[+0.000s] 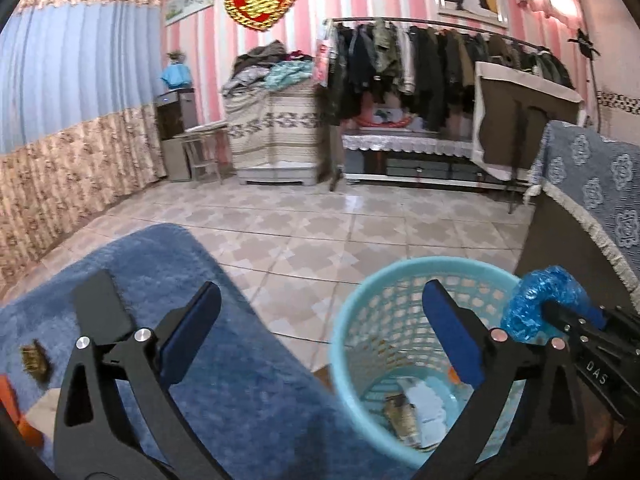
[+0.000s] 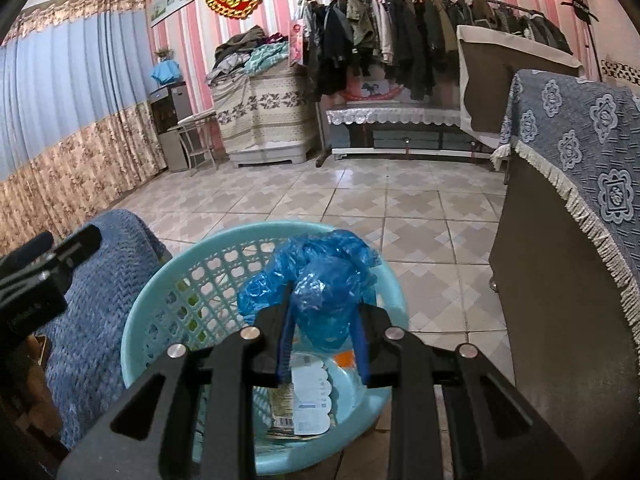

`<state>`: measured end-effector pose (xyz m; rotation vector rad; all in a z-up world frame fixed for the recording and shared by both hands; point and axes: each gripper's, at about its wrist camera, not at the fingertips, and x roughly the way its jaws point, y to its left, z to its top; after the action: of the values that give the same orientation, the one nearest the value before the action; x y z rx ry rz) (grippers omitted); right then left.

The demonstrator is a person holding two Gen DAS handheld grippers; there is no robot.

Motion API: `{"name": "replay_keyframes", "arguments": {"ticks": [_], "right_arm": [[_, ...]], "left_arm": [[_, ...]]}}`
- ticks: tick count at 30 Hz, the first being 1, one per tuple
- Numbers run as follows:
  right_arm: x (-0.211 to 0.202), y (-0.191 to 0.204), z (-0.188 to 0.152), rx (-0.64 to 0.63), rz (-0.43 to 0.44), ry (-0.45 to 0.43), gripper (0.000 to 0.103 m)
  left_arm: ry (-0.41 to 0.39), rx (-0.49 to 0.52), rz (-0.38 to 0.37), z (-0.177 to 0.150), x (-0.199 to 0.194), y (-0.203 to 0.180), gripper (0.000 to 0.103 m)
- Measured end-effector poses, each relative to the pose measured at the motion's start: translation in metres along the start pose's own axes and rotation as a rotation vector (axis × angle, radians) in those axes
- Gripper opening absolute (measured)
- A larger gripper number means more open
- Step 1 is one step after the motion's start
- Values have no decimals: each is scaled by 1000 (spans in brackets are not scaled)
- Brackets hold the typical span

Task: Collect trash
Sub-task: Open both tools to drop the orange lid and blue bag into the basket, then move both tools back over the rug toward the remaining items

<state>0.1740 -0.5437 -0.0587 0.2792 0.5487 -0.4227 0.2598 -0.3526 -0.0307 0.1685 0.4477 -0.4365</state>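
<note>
The right gripper (image 2: 322,344) is closed on a crumpled blue translucent plastic bag (image 2: 320,284). Its blue-padded fingers (image 2: 283,354) press the lower part of the bag from both sides, and the bulk of the bag bulges above and ahead of the fingertips. The bag is held over the opening of a round, light-turquoise plastic wastebasket with lattice-perforated walls (image 2: 188,280). In the left wrist view the same bag (image 1: 540,304) appears at the right rim of the wastebasket (image 1: 360,300), clamped at the tip of the right gripper (image 1: 560,312).

The left gripper (image 1: 320,340) stands fully spread, with nothing between its fingers. Its left finger (image 1: 188,336) lies in front of a blue knitted fabric cover (image 1: 180,272); its right finger (image 1: 452,336) lies in front of the wastebasket interior.

The wastebasket stands on a beige patterned tile floor (image 2: 320,200), just beside the blue cover. On its bottom lie a white printed paper wrapper (image 2: 312,396), a brownish printed packet (image 1: 400,412) touching it, and a small orange scrap (image 2: 344,358).

On the blue cover, at the left edge of the left wrist view, lie a small olive-brown scrap (image 1: 34,364) and an orange item (image 1: 16,408) that is cut off by the frame; its kind cannot be told.
</note>
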Motion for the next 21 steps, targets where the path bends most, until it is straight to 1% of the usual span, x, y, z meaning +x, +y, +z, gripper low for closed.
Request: {"name": "replay_keyframes", "arguments": {"ticks": [4, 7, 8, 10, 11, 12, 14, 18, 21], "right_arm": [[12, 13, -5, -20, 12, 23, 26], [16, 20, -7, -35, 10, 22, 27], [16, 23, -7, -38, 6, 16, 30], [15, 26, -7, -41, 10, 4, 48], [13, 27, -7, -41, 3, -4, 63], [11, 27, -7, -39, 1, -13, 68], [11, 24, -7, -24, 3, -18, 72], [10, 21, -8, -6, -9, -25, 88], [8, 21, -7, -7, -15, -32, 94]], "left_arm": [[13, -43, 33, -3, -7, 20, 98], [14, -59, 48, -8, -14, 30, 98], [13, -63, 55, -9, -16, 32, 97], [15, -72, 65, -10, -19, 37, 97], [17, -77, 68, -11, -20, 39, 98], [19, -82, 71, -11, -22, 40, 98], [18, -96, 78, -12, -27, 44, 98], [12, -104, 93, -14, -35, 52, 97], [4, -94, 118, -16, -44, 57, 98]]}}
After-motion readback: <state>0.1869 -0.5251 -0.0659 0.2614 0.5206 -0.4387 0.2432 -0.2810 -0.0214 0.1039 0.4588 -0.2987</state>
